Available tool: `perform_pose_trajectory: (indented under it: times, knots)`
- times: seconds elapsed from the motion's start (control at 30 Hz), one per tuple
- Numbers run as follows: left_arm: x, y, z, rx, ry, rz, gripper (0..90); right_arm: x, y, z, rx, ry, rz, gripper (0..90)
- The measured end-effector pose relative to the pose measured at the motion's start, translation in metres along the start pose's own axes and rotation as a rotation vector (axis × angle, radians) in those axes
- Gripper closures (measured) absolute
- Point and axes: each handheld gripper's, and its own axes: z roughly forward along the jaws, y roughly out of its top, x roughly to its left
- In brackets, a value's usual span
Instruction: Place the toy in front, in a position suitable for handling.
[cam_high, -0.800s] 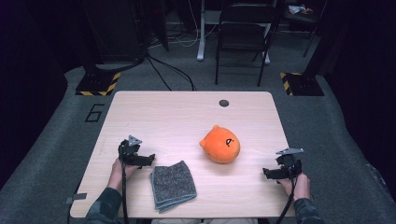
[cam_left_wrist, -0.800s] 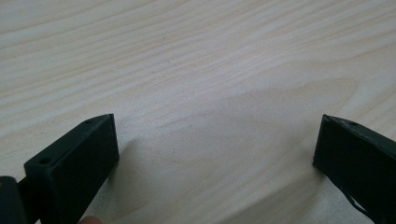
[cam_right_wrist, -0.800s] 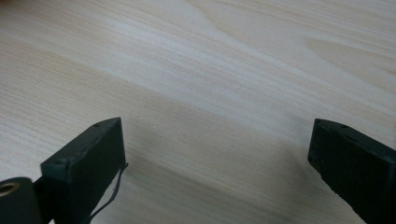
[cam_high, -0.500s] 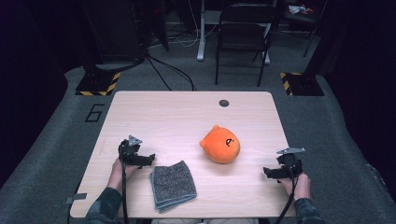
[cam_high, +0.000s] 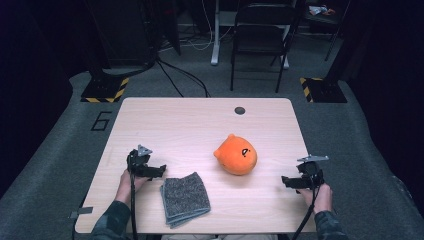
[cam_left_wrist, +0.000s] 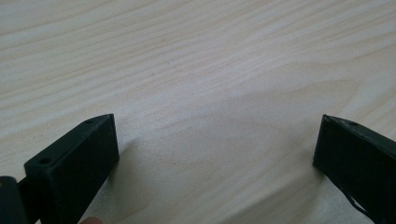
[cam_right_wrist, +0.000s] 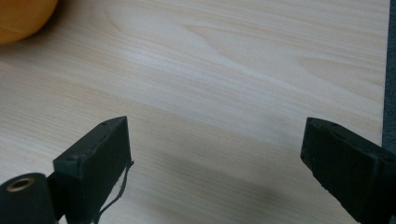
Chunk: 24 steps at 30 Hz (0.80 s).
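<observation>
Two wide-jawed grippers (cam_high: 161, 170) (cam_high: 284, 181), grey folded cloth (cam_high: 185, 198) lengthwise slightly diagonal.

Dark mottled sleeves are covering both forearms. The black two-jaw left gripper (cam_high: 159, 171) and matching right gripper (cam_high: 286, 181) are each wearing a grey three-cornered plate and trailing a thin black cable.

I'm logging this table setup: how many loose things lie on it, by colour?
Orange: 1, the round plush toy
Grey: 1, the folded cloth
Total: 2
</observation>
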Motion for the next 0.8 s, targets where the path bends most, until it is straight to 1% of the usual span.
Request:
perform_pose_trajectory:
  times: [0.03,0.17,0.2,0.23,0.27,0.3,0.37,0.4,0.43,0.47,0.5,0.53,0.57,0.63,0.67,0.7,0.73,0.8]
  knots:
    - [0.000,0.000,0.000,0.000,-0.001,0.001,0.0,0.003,0.003,-0.002,-0.010,0.007,-0.004,7.9]
    - [0.000,0.000,0.000,-0.001,-0.001,0.000,0.0,0.009,0.009,-0.006,-0.024,0.008,-0.009,8.2]
    - [0.000,0.000,0.000,0.000,-0.002,0.004,0.0,0.012,0.013,-0.008,-0.033,0.019,-0.007,8.4]
    - [0.000,0.000,0.000,0.000,-0.002,0.004,0.0,0.012,0.013,-0.008,-0.033,0.019,-0.007,8.4]
    - [0.000,0.000,0.000,-0.001,0.000,0.000,0.0,0.017,0.016,-0.010,-0.041,0.022,-0.011,9.2]
    - [0.000,0.000,0.000,-0.001,0.000,0.000,0.0,0.017,0.016,-0.010,-0.041,0.022,-0.011,9.2]
    - [0.000,0.000,0.000,0.001,-0.002,0.003,0.0,0.024,0.023,-0.011,-0.047,0.031,-0.014,9.3]
    - [0.000,0.000,0.000,0.000,-0.002,0.003,0.0,0.027,0.026,-0.011,-0.052,0.036,-0.024,9.3]
    - [0.000,0.000,0.000,0.000,-0.002,0.003,0.0,0.031,0.029,-0.012,-0.053,0.042,-0.019,9.4]
    - [0.000,0.000,0.000,0.000,-0.002,0.003,0.0,0.031,0.029,-0.012,-0.053,0.042,-0.019,9.4]
    - [0.000,0.000,0.000,-0.001,-0.001,-0.001,0.0,0.037,0.035,-0.013,-0.068,0.053,-0.037,9.4]
    - [0.000,0.000,0.000,0.000,-0.002,0.004,0.0,0.041,0.039,-0.013,-0.071,0.058,-0.039,9.4]
    - [0.000,0.000,0.000,0.000,-0.002,0.004,0.0,0.041,0.039,-0.013,-0.071,0.058,-0.039,9.4]
    - [0.000,0.000,0.000,-0.001,-0.002,0.003,0.0,0.048,0.046,-0.014,-0.091,0.070,-0.053,9.5]
    - [0.000,0.000,0.000,0.000,-0.004,0.007,0.0,0.055,0.053,-0.015,-0.104,0.086,-0.060,9.6]
    - [0.000,0.000,0.000,0.000,-0.004,0.007,0.0,0.055,0.053,-0.015,-0.104,0.086,-0.060,9.6]
    - [0.000,0.000,0.000,0.000,-0.004,0.007,0.0,0.063,0.059,-0.014,-0.114,0.098,-0.066,9.8]
    - [0.000,0.000,0.000,0.000,-0.004,0.006,0.0,0.071,0.065,-0.013,-0.121,0.113,-0.064,10.0]
